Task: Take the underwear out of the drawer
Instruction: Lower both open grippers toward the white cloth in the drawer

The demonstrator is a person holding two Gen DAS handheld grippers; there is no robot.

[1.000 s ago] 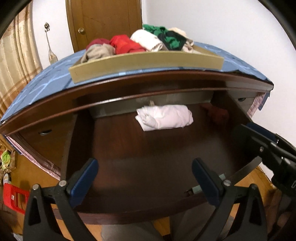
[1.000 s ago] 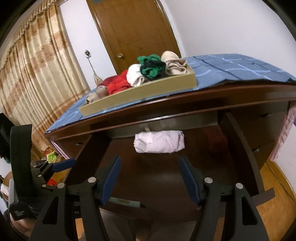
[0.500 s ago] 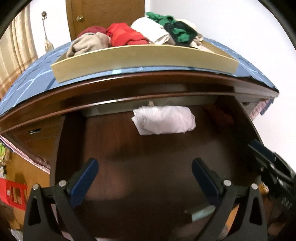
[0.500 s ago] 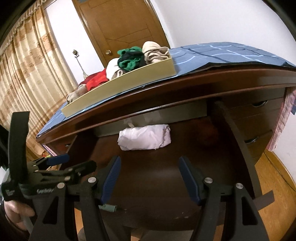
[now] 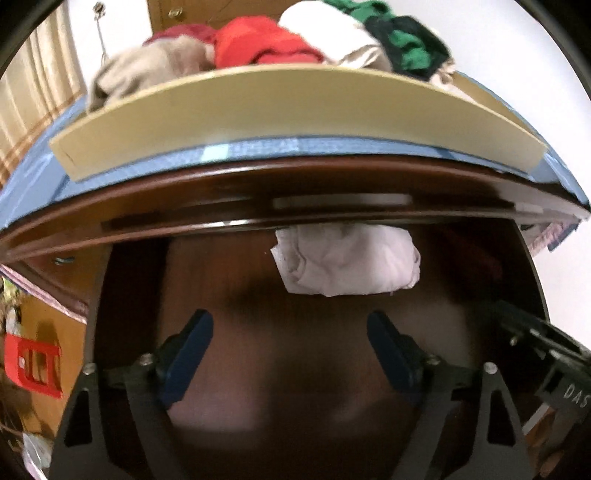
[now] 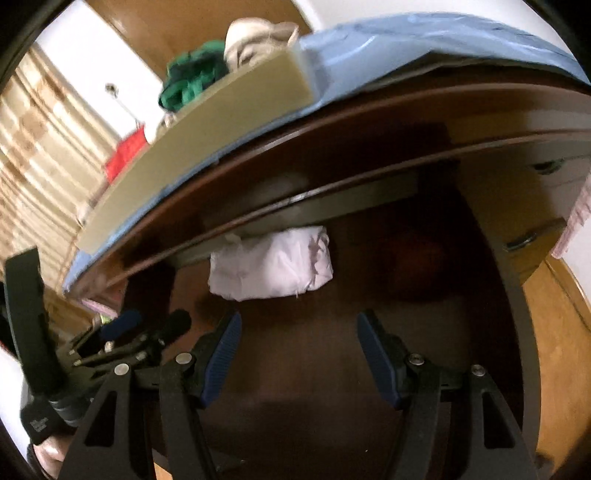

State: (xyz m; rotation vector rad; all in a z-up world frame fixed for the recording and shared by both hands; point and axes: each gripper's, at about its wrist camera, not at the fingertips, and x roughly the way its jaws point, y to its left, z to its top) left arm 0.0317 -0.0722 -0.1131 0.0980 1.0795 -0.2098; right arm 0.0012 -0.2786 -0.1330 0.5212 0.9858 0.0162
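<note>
Both tongs reach level into the open drawer [image 5: 424, 332], jaws apart: left tongs [image 5: 290, 354], right tongs [image 6: 299, 354]. The rolled white underwear [image 5: 347, 264] [image 6: 271, 267] lies ahead of both, untouched, at the drawer's back.

Both wrist views face close into the drawer [image 5: 280, 387], sharing the underwear [image 6: 271, 267]

A home bedroom. A dark polished wooden dresser [image 5: 258, 188] with pull-out drawers stands against a white wall, topped by a blue patterned cloth [image 6: 388, 48] and a beige shallow tray [image 5: 258, 110] of rolled clothes. Beige striped curtains [image 6: 33, 147] hang at far left beside a brown wooden door [image 6: 177, 26].
</note>
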